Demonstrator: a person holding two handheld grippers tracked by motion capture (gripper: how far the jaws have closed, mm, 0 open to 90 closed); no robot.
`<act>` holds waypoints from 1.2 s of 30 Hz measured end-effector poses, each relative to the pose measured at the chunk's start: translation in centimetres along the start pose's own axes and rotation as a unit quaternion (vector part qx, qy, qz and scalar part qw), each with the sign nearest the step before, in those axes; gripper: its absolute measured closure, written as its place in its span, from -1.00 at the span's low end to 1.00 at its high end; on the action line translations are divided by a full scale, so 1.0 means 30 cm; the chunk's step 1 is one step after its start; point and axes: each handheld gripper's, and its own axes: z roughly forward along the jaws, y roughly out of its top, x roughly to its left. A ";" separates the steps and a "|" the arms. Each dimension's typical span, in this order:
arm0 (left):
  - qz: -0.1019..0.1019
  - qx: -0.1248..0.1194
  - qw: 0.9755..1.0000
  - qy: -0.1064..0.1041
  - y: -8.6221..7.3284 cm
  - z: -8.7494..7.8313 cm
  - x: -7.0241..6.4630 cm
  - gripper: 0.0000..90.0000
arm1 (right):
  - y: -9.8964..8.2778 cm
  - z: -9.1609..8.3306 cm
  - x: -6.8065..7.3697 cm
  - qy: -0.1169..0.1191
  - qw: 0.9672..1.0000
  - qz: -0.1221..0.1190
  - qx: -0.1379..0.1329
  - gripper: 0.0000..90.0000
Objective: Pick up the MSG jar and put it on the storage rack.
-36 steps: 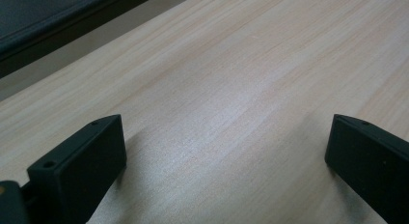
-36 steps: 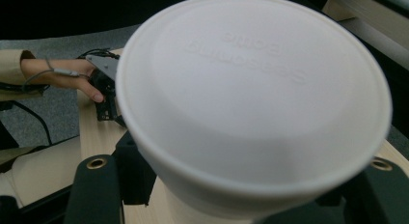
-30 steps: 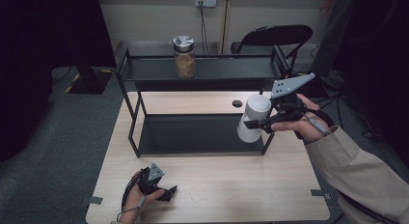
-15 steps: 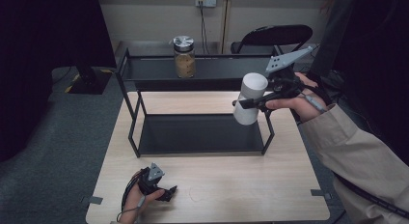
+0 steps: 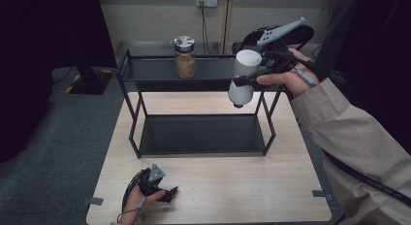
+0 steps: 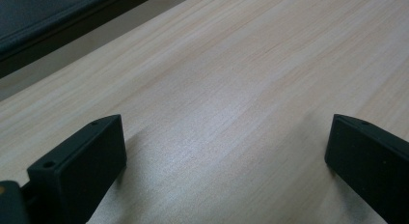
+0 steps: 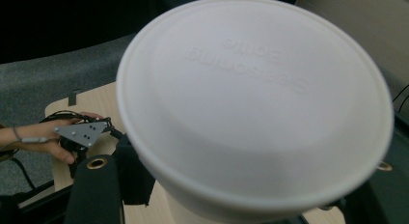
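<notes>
The right gripper (image 5: 245, 80) clamps a smooth white plastic canister (image 5: 243, 78), held nearly upright with its round lid (image 7: 255, 108) tipped slightly right, in open air at the right front corner of a black metal shelf rack (image 5: 145, 77). The left gripper (image 5: 165, 192), jaws apart, rests on the pale wood table (image 5: 252, 196).

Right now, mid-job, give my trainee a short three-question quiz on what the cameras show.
1. True or false: the right gripper is shut on the white container.
2. What stands on the top shelf of the black rack? A) glass jar B) mug C) bottle
3. Where does the left gripper rest?

Key:
1. True; held in the air by the rack's right end.
2. A, the glass jar with a metal lid.
3. On the wooden table, jaws open, nothing between them.
</notes>
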 end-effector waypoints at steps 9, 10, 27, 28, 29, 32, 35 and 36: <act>0.000 0.000 1.000 0.000 0.000 0.000 0.000 -1.00 | 0.077 0.046 -0.016 -0.017 1.000 0.010 0.003 -0.24; 0.000 0.000 1.000 0.000 0.000 0.000 0.000 -1.00 | 0.080 0.050 -0.019 -0.018 1.000 0.012 0.002 -0.24; 0.000 0.000 1.000 0.000 0.000 0.000 0.001 -1.00 | 0.187 0.137 -0.058 -0.063 0.997 0.031 0.009 -0.24; 0.000 0.000 1.000 0.000 0.000 0.000 0.000 -1.00 | 0.188 0.142 -0.065 -0.065 0.997 0.034 0.009 -0.24; 0.000 0.000 1.000 0.000 0.000 0.000 0.000 -1.00 | 0.187 0.147 -0.073 -0.067 0.997 0.039 0.007 -0.24; 0.000 0.000 1.000 0.000 0.000 0.000 0.000 -1.00 | 0.182 0.160 -0.091 -0.073 0.996 0.048 0.005 -0.24; 0.000 0.000 1.000 0.000 0.000 0.000 0.000 -1.00 | 0.181 0.179 -0.105 -0.079 0.995 0.053 0.012 -0.24; 0.000 0.000 1.000 0.000 0.000 0.000 0.000 -1.00 | 0.181 0.184 -0.109 -0.081 0.995 0.054 0.014 -0.24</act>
